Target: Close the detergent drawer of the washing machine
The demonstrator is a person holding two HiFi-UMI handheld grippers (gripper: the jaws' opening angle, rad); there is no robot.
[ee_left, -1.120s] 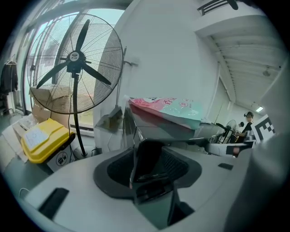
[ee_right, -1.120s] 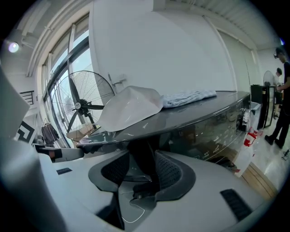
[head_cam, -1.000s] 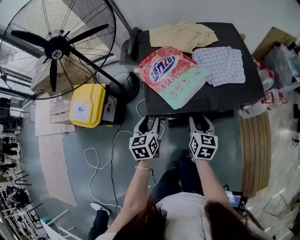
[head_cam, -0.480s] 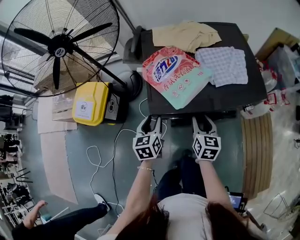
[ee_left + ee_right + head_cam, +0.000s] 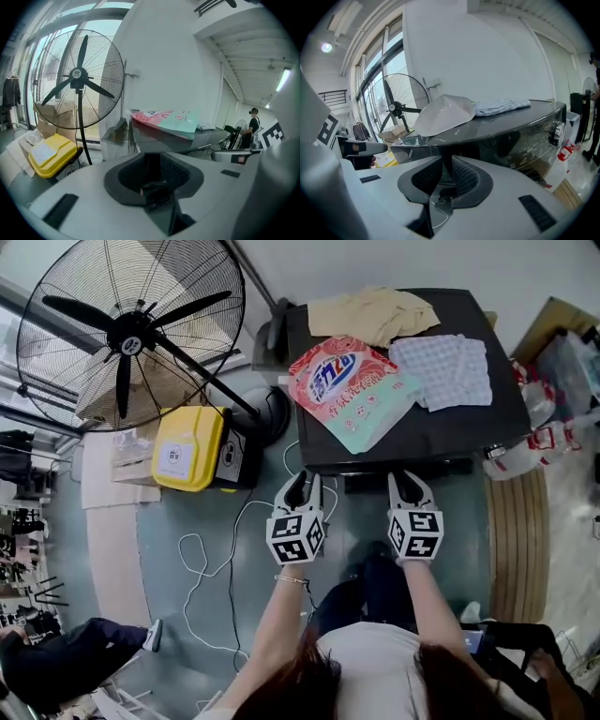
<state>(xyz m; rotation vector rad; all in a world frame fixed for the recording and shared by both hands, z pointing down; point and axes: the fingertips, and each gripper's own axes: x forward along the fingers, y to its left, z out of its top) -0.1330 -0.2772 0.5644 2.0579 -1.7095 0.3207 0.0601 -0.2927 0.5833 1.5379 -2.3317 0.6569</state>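
**Both grippers wait at the washer's front**

The left gripper [image 5: 305, 482] and right gripper [image 5: 409, 482] hover empty, their jaws just narrowed, probably to push. The drawer [image 5: 366, 484] seems to jut from the washing machine [image 5: 487, 427] between them.

Bag [image 5: 352, 390] atop washing machine [image 5: 469, 432], left tool [image 5: 302, 486], right tool [image 5: 410, 482] perhaps touching it

Head view: I'm looking steeply down.
Gripper views: I'm facing the washing machine [image 5: 450, 432] closely (both sharing its top).
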